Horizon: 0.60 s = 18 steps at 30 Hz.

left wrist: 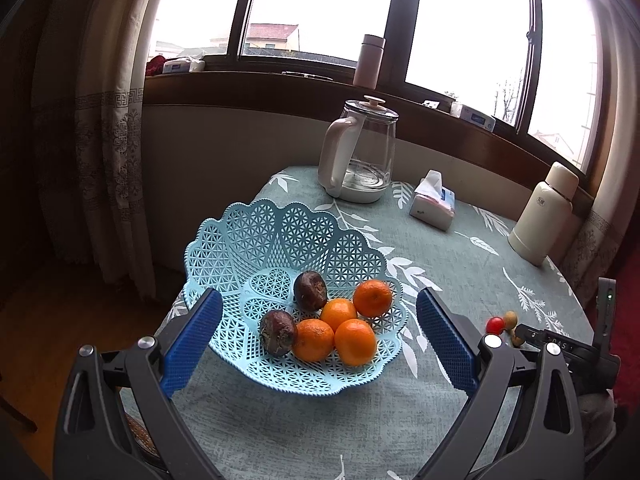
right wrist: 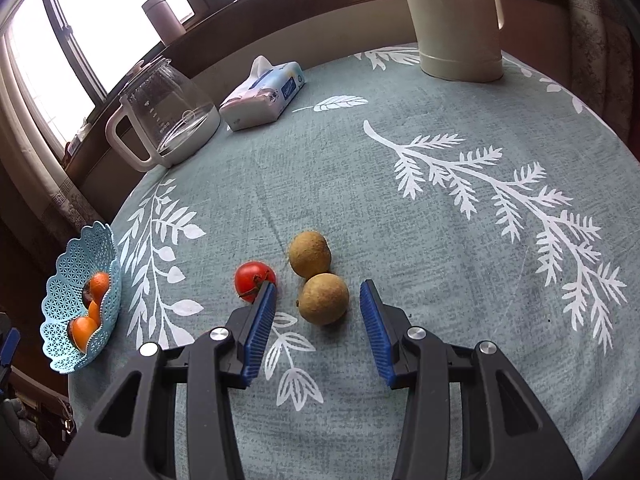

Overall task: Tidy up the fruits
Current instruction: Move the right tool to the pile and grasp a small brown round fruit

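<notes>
**A:** What does the left wrist camera show?

**B:** The left gripper is spread wide with nothing in it. Its blue pads frame a pale blue lattice basket on a round table covered with a leaf-print cloth. The basket holds four oranges and two dark wrinkled fruits, clustered towards its near side.

**A:** And the right wrist camera?

**B:** The right gripper is also open and holding nothing. Its tips sit to either side of the nearer brown fruit, which lies on the cloth, touching neither pad. A second brown fruit lies just behind it, the two apparently touching. A small red tomato rests just beside the left pad's tip; I can't tell if they touch.

**A:** Anything else on the table?

**B:** At the back, a glass kettle, a tissue pack and a cream flask. The basket is at the far left edge of this view, well apart from the loose fruit.
</notes>
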Each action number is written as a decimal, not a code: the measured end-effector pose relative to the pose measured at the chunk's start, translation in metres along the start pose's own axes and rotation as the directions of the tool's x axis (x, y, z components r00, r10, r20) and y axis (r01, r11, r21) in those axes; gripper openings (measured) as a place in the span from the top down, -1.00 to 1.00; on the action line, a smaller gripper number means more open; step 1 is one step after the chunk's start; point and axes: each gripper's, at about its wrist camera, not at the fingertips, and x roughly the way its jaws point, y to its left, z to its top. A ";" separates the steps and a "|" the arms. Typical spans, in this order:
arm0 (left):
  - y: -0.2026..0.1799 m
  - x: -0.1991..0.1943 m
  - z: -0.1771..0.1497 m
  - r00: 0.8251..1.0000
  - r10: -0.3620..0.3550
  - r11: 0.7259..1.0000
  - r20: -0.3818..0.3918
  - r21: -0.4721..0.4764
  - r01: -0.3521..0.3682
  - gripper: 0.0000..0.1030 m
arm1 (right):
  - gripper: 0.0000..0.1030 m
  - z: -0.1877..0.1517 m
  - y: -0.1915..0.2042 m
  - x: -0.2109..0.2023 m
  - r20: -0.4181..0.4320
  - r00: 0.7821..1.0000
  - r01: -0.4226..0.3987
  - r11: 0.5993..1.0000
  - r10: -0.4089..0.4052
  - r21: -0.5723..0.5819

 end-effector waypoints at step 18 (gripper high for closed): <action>-0.002 0.004 -0.003 1.000 -0.001 1.000 -0.006 0.005 0.001 -0.91 | 0.44 0.001 0.012 0.012 -0.008 0.997 0.081 0.992 -0.082 -0.101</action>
